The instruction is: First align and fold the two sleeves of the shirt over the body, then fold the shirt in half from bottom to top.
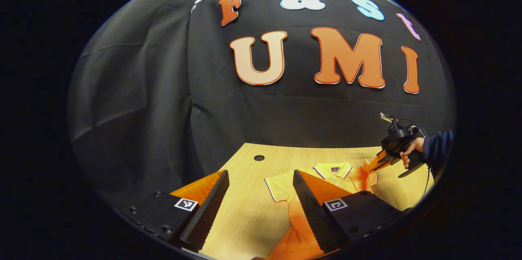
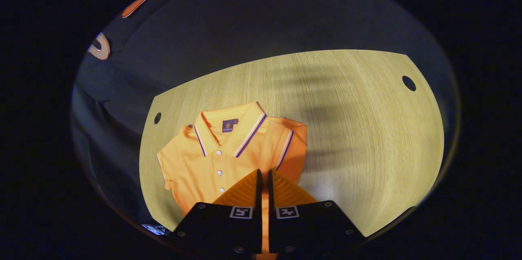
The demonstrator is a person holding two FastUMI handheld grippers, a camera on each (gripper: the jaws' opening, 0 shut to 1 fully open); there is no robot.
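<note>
In the left gripper view, the left gripper [image 1: 257, 207] is being held low over the table [image 1: 244, 219], jaws wide apart, nothing between them, seemingly readied for the near sleeve [image 1: 279, 186]; in the right gripper view, the right gripper [image 2: 264, 188] is being kept with jaws almost together, whether on cloth cannot be told; beyond it, the shirt [image 2: 212, 162] is lying face up, collar [image 2: 228, 127] far, its other sleeve [image 2: 291, 150] apparently being carried over the body.
</note>
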